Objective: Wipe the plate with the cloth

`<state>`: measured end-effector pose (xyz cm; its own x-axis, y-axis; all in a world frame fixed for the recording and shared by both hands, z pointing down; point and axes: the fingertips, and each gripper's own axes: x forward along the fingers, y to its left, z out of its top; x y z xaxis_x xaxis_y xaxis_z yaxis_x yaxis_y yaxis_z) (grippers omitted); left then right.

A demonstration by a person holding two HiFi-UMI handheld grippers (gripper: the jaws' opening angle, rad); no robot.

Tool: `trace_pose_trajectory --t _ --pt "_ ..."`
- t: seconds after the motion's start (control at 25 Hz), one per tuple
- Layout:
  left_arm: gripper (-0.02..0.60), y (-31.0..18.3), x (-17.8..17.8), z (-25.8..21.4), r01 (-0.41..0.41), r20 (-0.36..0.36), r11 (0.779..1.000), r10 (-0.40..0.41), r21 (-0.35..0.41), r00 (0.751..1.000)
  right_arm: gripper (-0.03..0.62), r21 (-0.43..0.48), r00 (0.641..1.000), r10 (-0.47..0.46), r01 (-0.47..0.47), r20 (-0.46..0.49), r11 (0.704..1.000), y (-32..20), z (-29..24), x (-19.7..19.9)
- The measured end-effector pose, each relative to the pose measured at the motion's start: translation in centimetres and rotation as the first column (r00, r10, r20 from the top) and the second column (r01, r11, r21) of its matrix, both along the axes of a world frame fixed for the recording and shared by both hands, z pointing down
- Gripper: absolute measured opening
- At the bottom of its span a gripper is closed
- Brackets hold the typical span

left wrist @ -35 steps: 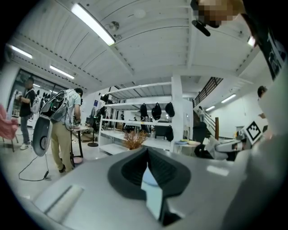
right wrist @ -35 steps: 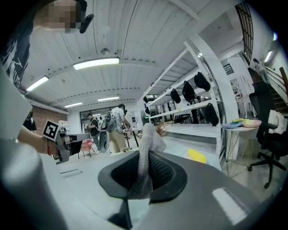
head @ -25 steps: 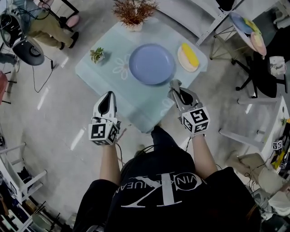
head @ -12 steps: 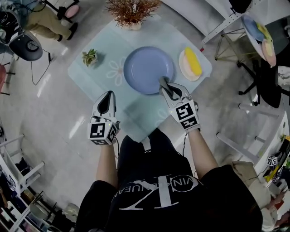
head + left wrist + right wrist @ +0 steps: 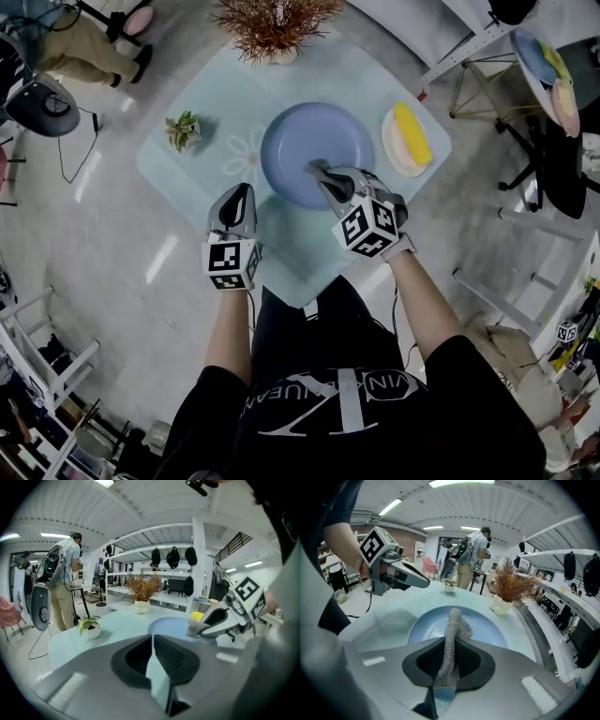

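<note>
Where the right tongs [image 5: 449, 641] clamp the cloth [image 5: 453, 620], the right gripper view shows a grey knitted strip pinched between dark ribbed pads, standing up past the tips and folded over at its top. Beyond it in that view lies the plate [image 5: 487, 625], round and pale blue with a shallow raised rim, filling the middle of the frame. In the head view these tongs come in from the lower right across the plate's near edge. The cloth there is only a small grey tuft over the plate's middle, and no view shows whether it touches the plate. The left tongs [image 5: 242, 190] hang just left of the plate's near edge over the pale glass worktop [image 5: 202, 94], and the left gripper view shows their tips closed together with nothing held. Only the head view shows the whole layout: a small pot plant [image 5: 183, 129] at the worktop's left, a dried plant [image 5: 272, 19] at its upper edge, and a side dish [image 5: 410, 139] with something yellow on it to the right of the plate. The left gripper view alone shows shelves [image 5: 171, 555] hung with dark bags, and a person [image 5: 63, 583] standing at the left of the frame.
</note>
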<state>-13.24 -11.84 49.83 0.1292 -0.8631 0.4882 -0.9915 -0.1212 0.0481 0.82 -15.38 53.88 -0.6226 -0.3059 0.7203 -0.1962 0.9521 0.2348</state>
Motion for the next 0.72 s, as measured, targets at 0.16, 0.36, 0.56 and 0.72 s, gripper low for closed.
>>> trace_pose_trajectory --t 0.16,0.36,0.56,0.72 --pt "0.0 -2.0 -1.1 2.6 -0.017 -0.022 0.998 0.015 -0.061 1.0 0.048 0.0 0.997 -0.031 0.031 -0.075 1.0 -1.3 1.8 -2.7" --pt "0.0 -3.8 -1.2 4.9 -0.064 -0.07 0.993 0.057 -0.102 0.996 0.048 0.024 0.991 -0.069 0.072 -0.117 0.997 -4.1 3.2 -6.3" --pt "0.0 -5.0 -0.9 6.3 -0.1 -0.11 0.986 0.086 -0.135 0.99 0.048 0.053 0.971 -0.14 0.153 -0.194 0.987 -6.6 4.6 -8.9" --pt "0.0 -5.4 -0.6 6.9 -0.119 -0.092 0.982 0.106 -0.149 0.99 0.046 0.099 0.94 -0.206 0.24 -0.272 0.966 -8.3 5.9 -9.6"
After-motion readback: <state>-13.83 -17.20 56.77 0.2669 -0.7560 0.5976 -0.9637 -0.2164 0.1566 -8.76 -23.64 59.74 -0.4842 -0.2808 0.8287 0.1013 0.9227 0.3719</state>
